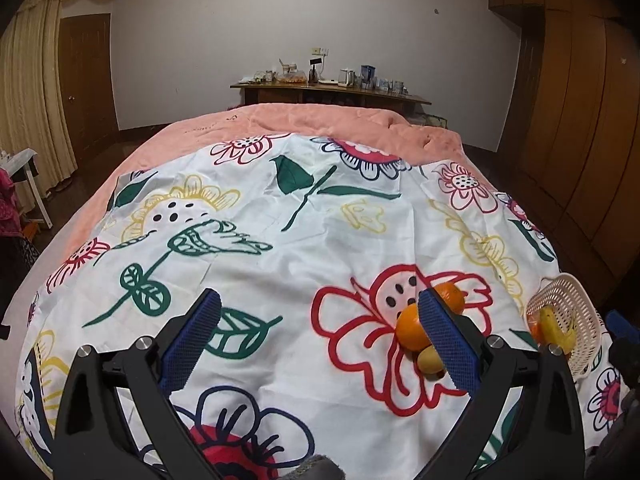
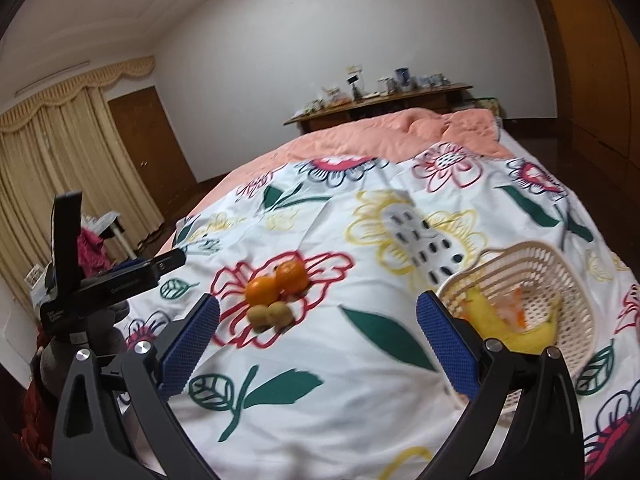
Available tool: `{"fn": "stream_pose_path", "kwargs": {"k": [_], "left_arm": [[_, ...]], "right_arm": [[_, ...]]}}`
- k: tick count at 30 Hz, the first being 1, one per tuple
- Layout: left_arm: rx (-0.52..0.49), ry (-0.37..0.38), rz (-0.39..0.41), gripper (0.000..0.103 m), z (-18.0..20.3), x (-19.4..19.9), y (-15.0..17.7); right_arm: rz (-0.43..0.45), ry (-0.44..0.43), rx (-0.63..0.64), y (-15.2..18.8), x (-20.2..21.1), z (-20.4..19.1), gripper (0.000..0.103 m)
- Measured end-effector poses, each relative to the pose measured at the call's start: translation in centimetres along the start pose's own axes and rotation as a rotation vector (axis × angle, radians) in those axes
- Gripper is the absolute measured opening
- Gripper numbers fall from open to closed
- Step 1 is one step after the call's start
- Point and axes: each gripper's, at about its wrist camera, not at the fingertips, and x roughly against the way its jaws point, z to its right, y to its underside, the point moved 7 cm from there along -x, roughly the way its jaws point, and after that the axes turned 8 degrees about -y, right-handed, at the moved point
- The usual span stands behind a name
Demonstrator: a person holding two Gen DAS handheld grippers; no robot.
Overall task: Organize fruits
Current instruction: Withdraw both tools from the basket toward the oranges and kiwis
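Observation:
Two oranges [image 2: 262,290] [image 2: 292,276] and two brown kiwis [image 2: 259,316] [image 2: 279,314] lie bunched on a red flower of the floral sheet. To their right stands a cream plastic basket [image 2: 520,248], which holds a banana [image 2: 492,316] and a blurred orange-and-white item. My right gripper [image 2: 318,300] is open and empty, hovering short of the fruit. My left gripper [image 1: 319,294] is also open and empty. Its right finger [image 1: 444,332] covers part of the oranges [image 1: 412,330] and a kiwi [image 1: 430,362]. The basket [image 1: 560,284] sits at the far right of the left wrist view.
The sheet [image 1: 280,248] covers a bed with a peach blanket [image 1: 320,120] at its far end. The left tool's black housing [image 2: 100,284] shows at the left of the right wrist view. A cluttered wooden dresser [image 1: 328,90] stands behind, wardrobes [image 1: 580,140] to the right, and curtains to the left.

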Motion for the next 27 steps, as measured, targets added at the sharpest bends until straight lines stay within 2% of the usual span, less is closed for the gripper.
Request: {"fn": "stream_pose_path", "kwargs": {"k": [7,14,17,20,27], "left_arm": [[0.012,0.004,-0.012,0.100,-0.9,-0.5,0.8],[-0.001,0.030,0.007,0.100,-0.7,-0.2,1.1],[-0.002,0.032,0.012,0.100,-0.6,-0.1,1.3],[0.000,0.041,0.000,0.100,-0.4,-0.3,1.5],[0.041,0.046,-0.021,0.100,-0.9,-0.8,2.6]], "right_arm": [[-0.080,-0.005,0.038,2.9,-2.4,-1.6,0.098],[-0.060,0.007,0.060,3.5,-2.0,-2.0,0.098],[-0.078,0.037,0.079,3.9,-2.4,-2.1,0.098],[-0.117,0.108,0.073,4.2,-3.0,-1.5,0.098],[-0.155,0.033,0.022,5.0,-3.7,-0.8,0.098]]}}
